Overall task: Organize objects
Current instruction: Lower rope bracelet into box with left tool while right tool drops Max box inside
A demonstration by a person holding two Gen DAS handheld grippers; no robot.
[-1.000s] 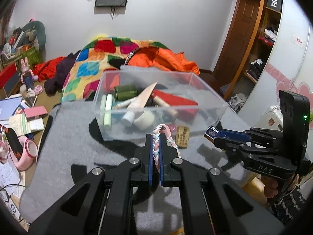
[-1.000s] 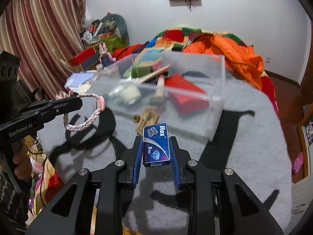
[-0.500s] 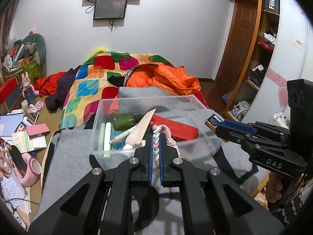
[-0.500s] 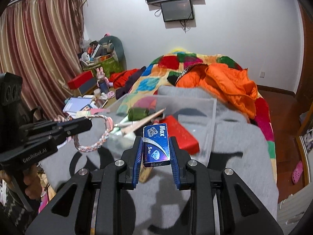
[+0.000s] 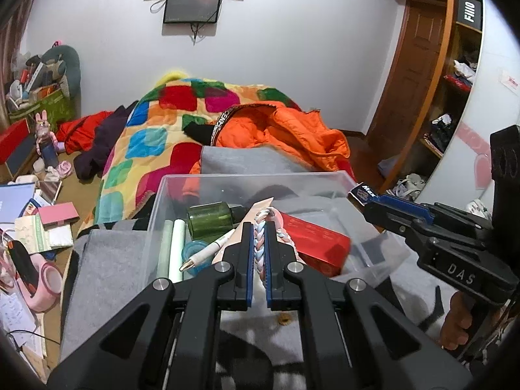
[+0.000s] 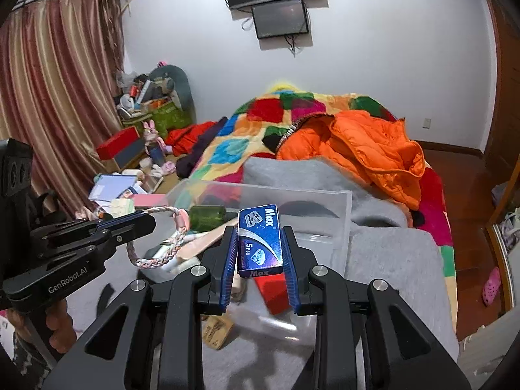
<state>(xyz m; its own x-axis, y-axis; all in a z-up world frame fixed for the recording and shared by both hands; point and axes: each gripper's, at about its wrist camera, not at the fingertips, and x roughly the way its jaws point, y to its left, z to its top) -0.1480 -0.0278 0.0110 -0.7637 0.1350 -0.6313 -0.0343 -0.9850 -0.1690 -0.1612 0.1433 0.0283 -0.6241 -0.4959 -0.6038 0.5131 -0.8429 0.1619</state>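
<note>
the left gripper (image 5: 256, 237) is clamped tight on a braided cord (image 5: 259, 239) in pink, white and pale blue, whose loop hangs free beside the claw in the right wrist view. the right gripper (image 6: 259, 250) is closed on a small blue box (image 6: 259, 242) marked "max", held flat between its blue pads. both are held above a clear plastic bin (image 5: 253, 178) that sits on a grey blanket (image 5: 107, 260). inside the bin lie a green bottle (image 5: 209, 217), a red box (image 5: 313, 243), a pen (image 5: 208, 253) and two pale tubes (image 5: 172, 247) along its left side. a small wooden block (image 6: 216, 330) lies on the blanket just near the bin. farther off a patchwork quilt (image 5: 152, 130) and an orange jacket (image 5: 286, 130) cover the bed.
</note>
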